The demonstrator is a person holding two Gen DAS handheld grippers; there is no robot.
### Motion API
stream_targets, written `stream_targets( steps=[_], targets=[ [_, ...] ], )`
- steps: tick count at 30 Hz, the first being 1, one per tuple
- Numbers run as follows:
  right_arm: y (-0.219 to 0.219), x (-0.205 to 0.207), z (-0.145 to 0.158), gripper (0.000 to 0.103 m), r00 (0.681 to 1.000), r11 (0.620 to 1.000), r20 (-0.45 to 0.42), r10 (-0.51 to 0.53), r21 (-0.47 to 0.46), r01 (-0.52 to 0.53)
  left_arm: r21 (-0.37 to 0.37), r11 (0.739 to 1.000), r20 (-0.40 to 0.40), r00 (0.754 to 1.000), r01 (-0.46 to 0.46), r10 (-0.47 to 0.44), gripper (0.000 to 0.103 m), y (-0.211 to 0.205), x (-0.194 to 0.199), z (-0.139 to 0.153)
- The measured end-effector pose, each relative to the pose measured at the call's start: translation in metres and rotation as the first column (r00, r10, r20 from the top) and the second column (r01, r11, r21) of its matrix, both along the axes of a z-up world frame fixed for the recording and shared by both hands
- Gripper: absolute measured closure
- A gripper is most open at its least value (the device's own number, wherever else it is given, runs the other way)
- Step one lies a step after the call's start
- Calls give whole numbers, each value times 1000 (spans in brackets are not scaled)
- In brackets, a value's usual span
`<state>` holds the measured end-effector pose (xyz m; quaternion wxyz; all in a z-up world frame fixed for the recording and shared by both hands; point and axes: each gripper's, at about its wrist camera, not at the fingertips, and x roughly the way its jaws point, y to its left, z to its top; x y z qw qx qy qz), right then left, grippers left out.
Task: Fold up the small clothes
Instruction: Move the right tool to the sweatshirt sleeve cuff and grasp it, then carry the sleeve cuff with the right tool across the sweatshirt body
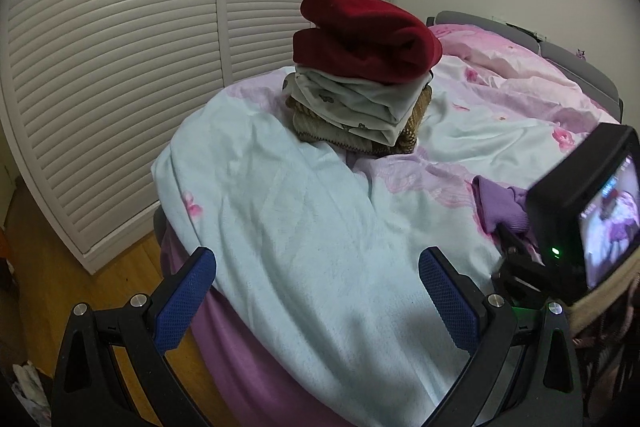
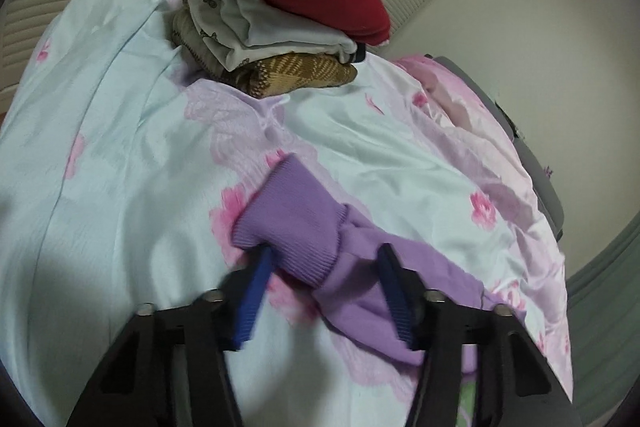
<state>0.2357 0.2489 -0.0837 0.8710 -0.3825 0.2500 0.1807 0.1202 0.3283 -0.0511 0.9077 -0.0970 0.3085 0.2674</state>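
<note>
Right gripper (image 2: pixel 320 267): jaws part-open, straddling the ribbed cuff of the purple garment (image 2: pixel 296 215); whether the pads actually pinch cloth cannot be told. Left gripper (image 1: pixel 316 295): wide, empty, poised over the pale floral bedspread (image 1: pixel 304 211), probably waiting to take the other end. Purple garment: lying bunched on the bedspread, unfolded. Beyond: stack of folded clothes, red piece (image 1: pixel 364 35) on white on tan knit, apparently the finished pile.
</note>
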Motion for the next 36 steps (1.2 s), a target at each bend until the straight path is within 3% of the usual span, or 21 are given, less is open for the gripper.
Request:
stream_targets(
  steps=[2, 6, 7, 9, 13, 15, 18, 20, 23, 25, 27, 28, 33, 36],
  targets=[
    [2, 6, 2, 72, 1000, 1000, -6, -4, 21, 4, 2, 1000, 3, 1000, -3, 3, 0, 0, 1, 2],
    [-10, 17, 17, 93, 998, 992, -52, -19, 127, 25, 14, 1000, 17, 1000, -3, 3, 0, -3, 0, 10],
    [-16, 19, 23, 102, 998, 988, -58, -27, 153, 36, 15, 1000, 20, 1000, -1, 1, 0, -5, 0, 12],
    [-37, 24, 41, 102, 995, 967, -87, -51, 244, 71, 16, 1000, 32, 999, 8, -9, 0, -10, 3, 19],
    [-93, 40, 75, 102, 981, 891, -152, -121, 418, 175, 22, 998, 67, 996, 53, -54, 0, -31, 14, 37],
    [-141, 53, 95, 102, 965, 817, -192, -180, 517, 255, 33, 995, 90, 991, 91, -94, 0, -50, 25, 48],
    [-197, 65, 113, 102, 950, 750, -192, -245, 584, 311, 47, 987, 126, 979, 155, -160, 0, -81, 43, 64],
    [-217, 69, 117, 102, 956, 762, -187, -228, 577, 294, 32, 983, 138, 973, 183, -186, 0, -97, 51, 72],
    [-214, 66, 113, 101, 968, 814, -220, -124, 536, 226, 31, 984, 157, 971, 178, -181, 0, -106, 46, 79],
    [-202, 54, 110, 92, 975, 837, -203, -86, 517, 181, 45, 985, 137, 976, 166, -171, 0, -104, 42, 78],
    [-183, 37, 107, 47, 985, 854, -168, -31, 508, 113, 54, 988, 118, 981, 147, -153, 0, -99, 34, 75],
    [-170, 27, 107, 37, 990, 857, -140, 7, 512, 67, 57, 989, 110, 984, 136, -142, 0, -95, 29, 74],
    [-105, 0, 98, 37, 983, 895, -97, 154, 435, -97, 72, 996, 84, 995, 49, -55, 0, -58, 4, 65],
    [-62, -9, 79, 37, 972, 935, -73, 221, 299, -190, 54, 999, 74, 997, 0, -4, 0, -35, -7, 56]
  ],
)
